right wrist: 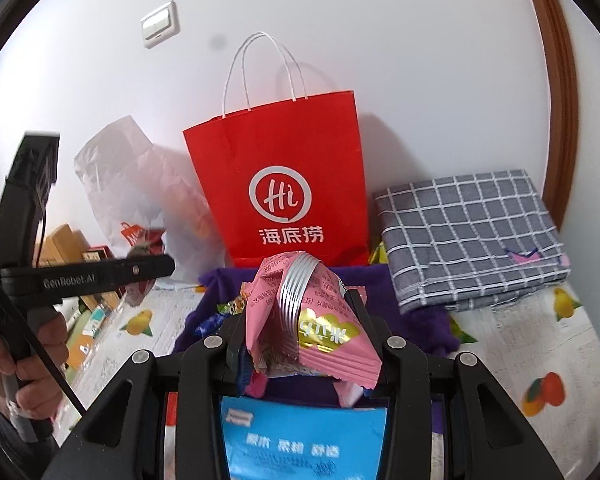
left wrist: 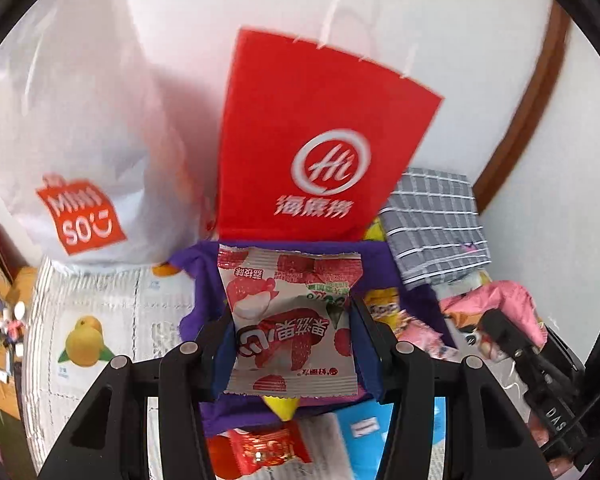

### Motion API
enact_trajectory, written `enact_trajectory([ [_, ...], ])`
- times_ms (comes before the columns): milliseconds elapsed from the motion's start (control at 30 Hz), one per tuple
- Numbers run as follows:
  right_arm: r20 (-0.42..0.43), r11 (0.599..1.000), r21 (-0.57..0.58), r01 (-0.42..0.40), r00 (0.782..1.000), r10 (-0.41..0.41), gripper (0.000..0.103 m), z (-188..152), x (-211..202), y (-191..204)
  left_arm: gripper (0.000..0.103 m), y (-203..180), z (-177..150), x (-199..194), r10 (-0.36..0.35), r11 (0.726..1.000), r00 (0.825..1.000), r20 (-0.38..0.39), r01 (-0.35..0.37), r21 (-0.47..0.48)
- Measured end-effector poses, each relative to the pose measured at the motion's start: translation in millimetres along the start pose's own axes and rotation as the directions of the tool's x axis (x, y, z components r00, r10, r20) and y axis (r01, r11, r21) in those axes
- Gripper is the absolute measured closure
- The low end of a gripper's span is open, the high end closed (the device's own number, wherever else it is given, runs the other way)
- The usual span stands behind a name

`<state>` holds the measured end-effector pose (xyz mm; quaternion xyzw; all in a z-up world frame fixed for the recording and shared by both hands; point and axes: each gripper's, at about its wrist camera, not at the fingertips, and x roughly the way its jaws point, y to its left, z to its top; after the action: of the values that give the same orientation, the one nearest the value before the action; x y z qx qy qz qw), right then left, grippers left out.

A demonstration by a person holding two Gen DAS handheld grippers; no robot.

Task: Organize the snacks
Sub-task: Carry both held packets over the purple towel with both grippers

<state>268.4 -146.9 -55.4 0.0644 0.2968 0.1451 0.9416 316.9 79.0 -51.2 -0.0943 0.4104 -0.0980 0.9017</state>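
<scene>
Red-and-white strawberry snack packet (left wrist: pixel 290 322) sits clamped in our left gripper (left wrist: pixel 292 344); our right gripper (right wrist: pixel 306 340) pinches a pink snack packet (right wrist: pixel 320 332).

- The left gripper (left wrist: pixel 292 340) is pinching a strawberry packet (left wrist: pixel 290 320) flat between its two fingers, raised and pointing forward.
- The right gripper (right wrist: pixel 300 336) is clamping a pink packet (right wrist: pixel 312 328) between its fingers, also raised.
- In the right wrist view, the person's left hand (right wrist: pixel 24 360) is gripping the left tool's handle.
</scene>
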Motion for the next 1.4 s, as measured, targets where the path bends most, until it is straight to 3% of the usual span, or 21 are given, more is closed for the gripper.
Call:
enact_trajectory([
  [133, -0.024, 1.000, 0.010, 0.022, 0.999, -0.021, 0.063, -3, 24, -1, 0.054, 18, 2, 13, -0.006, 0.998, 0.999, -0.041, 0.003, -0.057],
  [300, -0.040, 0.999, -0.013, 0.029, 0.999, -0.030, 0.063, -10, 42, 0, 0.054, 21, 0, 18, 0.002, 0.998, 0.999, -0.053, -0.005, -0.058],
  [467, -0.117, 0.999, 0.014, 0.039, 0.992, -0.037, 0.063, -31, 70, -14, 0.054, 15, 0, 22, 0.000, 0.999, 0.998, -0.067, -0.003, -0.045],
  [633, -0.166, 0.998, 0.061, 0.006, 0.986, 0.004, 0.063, -43, 85, -25, 0.054, 4, -2, 30, 0.000, 1.000, 0.996, -0.085, -0.001, -0.018],
  [967, -0.162, 0.984, 0.159, -0.081, 0.981, 0.107, 0.063, -49, 95, -33, 0.054, -6, -6, 38, -0.007, 1.000, 0.994, -0.111, 0.007, 0.005],
  [1267, -0.149, 0.987, 0.155, -0.037, 0.987, 0.060, 0.060, -52, 100, -29, 0.054, -10, -8, 42, -0.032, 0.999, 0.992, -0.123, 0.033, 0.002],
  [1400, -0.172, 0.983, 0.181, -0.034, 0.983, 0.065, 0.052, -52, 101, -32, 0.054, -12, -10, 48, -0.065, 0.998, 0.989, -0.134, 0.065, -0.010],
])
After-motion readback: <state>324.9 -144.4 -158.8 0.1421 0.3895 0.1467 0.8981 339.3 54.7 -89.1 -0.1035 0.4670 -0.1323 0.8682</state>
